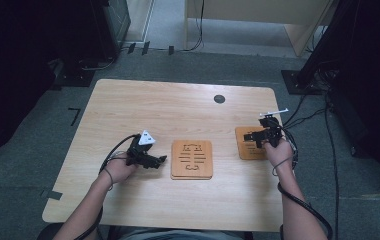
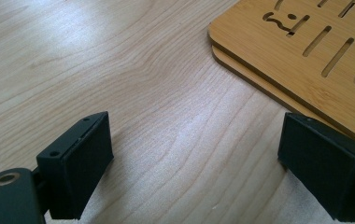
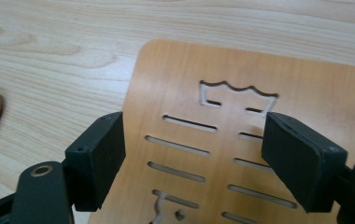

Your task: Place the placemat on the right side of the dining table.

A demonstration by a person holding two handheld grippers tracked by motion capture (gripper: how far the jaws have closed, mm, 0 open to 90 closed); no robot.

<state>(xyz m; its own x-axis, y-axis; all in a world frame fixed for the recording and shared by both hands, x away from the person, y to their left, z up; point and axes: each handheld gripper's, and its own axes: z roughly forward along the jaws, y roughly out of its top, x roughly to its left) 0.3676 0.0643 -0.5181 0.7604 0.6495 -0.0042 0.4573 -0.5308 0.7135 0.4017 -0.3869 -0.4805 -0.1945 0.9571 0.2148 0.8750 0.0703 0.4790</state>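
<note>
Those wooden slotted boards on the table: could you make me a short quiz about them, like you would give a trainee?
1. True or false: the boards at the table's middle are a stack of two.
2. Which gripper hangs over the single board: A left, B right?
3. Fill in: the left gripper has its jaws ____, with bare table between them.

Key: 1 true, the left gripper view shows two edges. 2 B, the right gripper. 3 open.
</note>
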